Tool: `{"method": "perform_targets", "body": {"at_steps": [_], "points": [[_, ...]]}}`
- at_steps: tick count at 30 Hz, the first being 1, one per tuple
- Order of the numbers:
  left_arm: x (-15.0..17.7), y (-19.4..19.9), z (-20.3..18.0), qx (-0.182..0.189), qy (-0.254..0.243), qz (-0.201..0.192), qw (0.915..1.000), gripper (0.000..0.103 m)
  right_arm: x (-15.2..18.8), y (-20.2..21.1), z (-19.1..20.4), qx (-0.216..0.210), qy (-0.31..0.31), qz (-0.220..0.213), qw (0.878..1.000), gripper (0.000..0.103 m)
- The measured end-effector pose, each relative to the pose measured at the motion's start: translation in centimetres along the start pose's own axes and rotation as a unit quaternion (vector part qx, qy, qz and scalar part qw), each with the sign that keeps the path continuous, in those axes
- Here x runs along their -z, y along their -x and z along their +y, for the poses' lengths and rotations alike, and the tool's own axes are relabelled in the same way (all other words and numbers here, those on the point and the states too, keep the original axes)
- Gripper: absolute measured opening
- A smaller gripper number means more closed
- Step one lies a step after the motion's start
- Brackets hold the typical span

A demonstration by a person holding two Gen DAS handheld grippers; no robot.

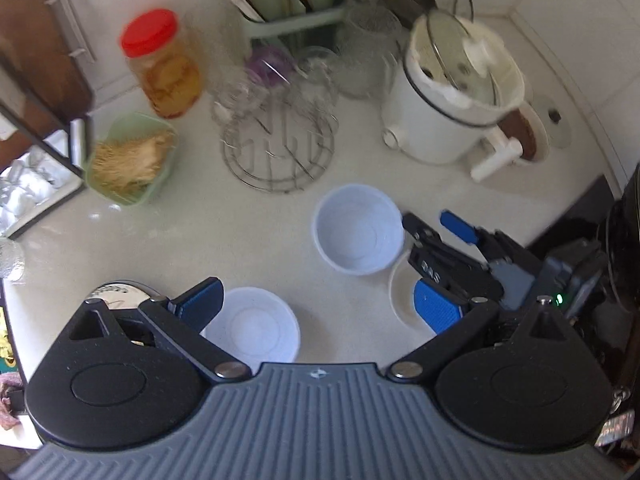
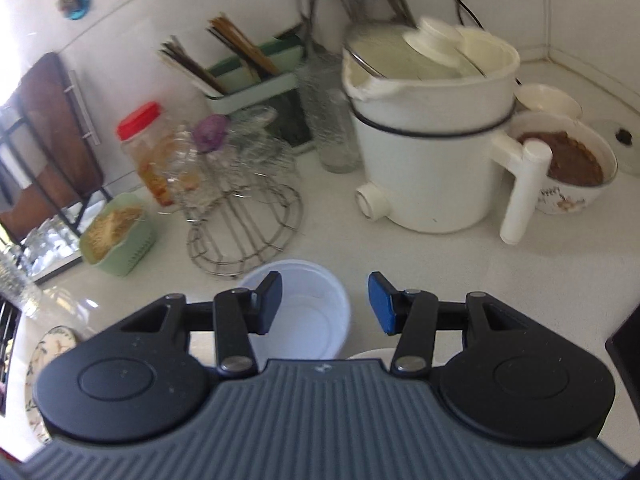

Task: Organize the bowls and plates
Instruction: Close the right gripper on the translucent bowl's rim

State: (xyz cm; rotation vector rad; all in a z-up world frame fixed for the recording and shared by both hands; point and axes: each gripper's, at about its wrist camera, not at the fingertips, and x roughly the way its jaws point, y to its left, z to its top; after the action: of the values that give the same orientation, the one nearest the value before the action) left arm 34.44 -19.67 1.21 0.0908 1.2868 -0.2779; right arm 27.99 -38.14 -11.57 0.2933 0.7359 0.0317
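Right now, the deep white bowl point(image 1: 357, 230) sits on the white counter point(image 1: 200, 248), about in the middle of your left wrist view. In your right wrist view the same bowl point(image 2: 308, 312) is just below the middle, at about 6 o'clock.

A small shallow white bowl point(image 1: 254, 330) sits at 7 o'clock from the deep bowl. A flat white dish point(image 1: 404, 294) lies at 5 o'clock from the deep bowl, just beside it. A plate with leaf drawings point(image 1: 114, 294) peeks out at the far 8 o'clock side, partly hidden.

Your left gripper point(image 1: 318, 306) is spread wide and holds nothing. One blue pad is over the rim of the small bowl, and the other is over the flat dish.

Your right gripper point(image 2: 325, 304) is also spread apart and holds nothing. Its left pad is in front of the deep bowl, and its right pad is off to the side. You can see this gripper in the left view too, right beside the deep bowl at 3 o'clock.

Farther out, a wire rack point(image 1: 278, 152) stands at 11 o'clock from the deep bowl. A white cooking pot point(image 1: 448, 108) stands at 1 o'clock. A jar with a red lid point(image 1: 162, 64) and a green basket point(image 1: 128, 160) are at 10 o'clock.
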Motion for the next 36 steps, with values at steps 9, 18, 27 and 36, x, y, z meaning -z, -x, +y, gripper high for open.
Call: {"method": "perform_targets", "body": {"at_steps": [9,18,27,36], "points": [[-2.3,-5.0,-0.9,0.053,-0.008,0.032,0.9981,0.103,0.0,-2.3,-2.2,0.005,-0.024,0.015,1.0,0.051],[-3.8,-11.6,1.0,0.004,-0.031,0.001,0.9995,0.103,-0.5,-4.6,-2.9,-0.013,-0.034,0.049,0.998,0.051],[-3.4,-18.3,4.0,0.001,-0.038,0.007,0.9993,0.102,-0.3,-6.4,-2.2,-0.047,-0.045,0.092,0.994,0.05],[-2.9,-21.6,4.4,0.066,-0.027,0.011,0.9974,0.081,0.8,-7.8,-1.6,-0.013,-0.032,0.108,0.994,0.025]]}}
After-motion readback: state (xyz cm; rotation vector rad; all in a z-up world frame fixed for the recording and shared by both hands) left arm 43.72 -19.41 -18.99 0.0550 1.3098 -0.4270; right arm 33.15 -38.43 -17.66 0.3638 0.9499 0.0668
